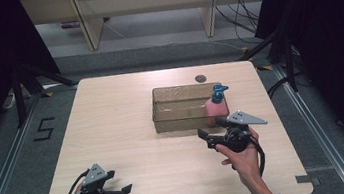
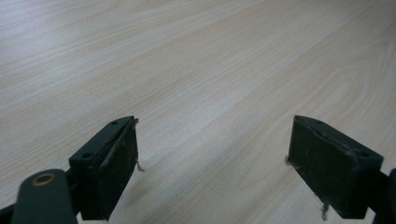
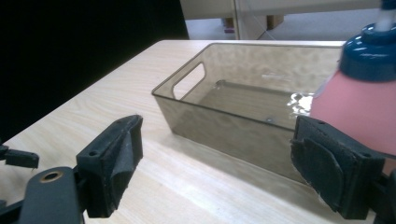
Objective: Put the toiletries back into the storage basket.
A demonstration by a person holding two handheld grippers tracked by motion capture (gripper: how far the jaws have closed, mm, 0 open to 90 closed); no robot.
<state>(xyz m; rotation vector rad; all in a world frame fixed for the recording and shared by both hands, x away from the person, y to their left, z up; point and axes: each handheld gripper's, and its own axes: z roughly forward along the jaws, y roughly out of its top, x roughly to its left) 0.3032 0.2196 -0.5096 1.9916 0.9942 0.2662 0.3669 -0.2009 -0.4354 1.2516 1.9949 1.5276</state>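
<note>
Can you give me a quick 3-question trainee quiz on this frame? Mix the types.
1. True or false: the pink bottle with the blue pump top stands inside the clear bin.
2. Which gripper is nearer the bin? A) left gripper B) right gripper
3. Fill in: both grippers' jaws are ____ with nothing between them.

Key
1. True. It stands in the bin's right end, in the near corner.
2. B. The right gripper sits just in front of the bin, while the left one is at the table's near left corner.
3. Open.
</note>
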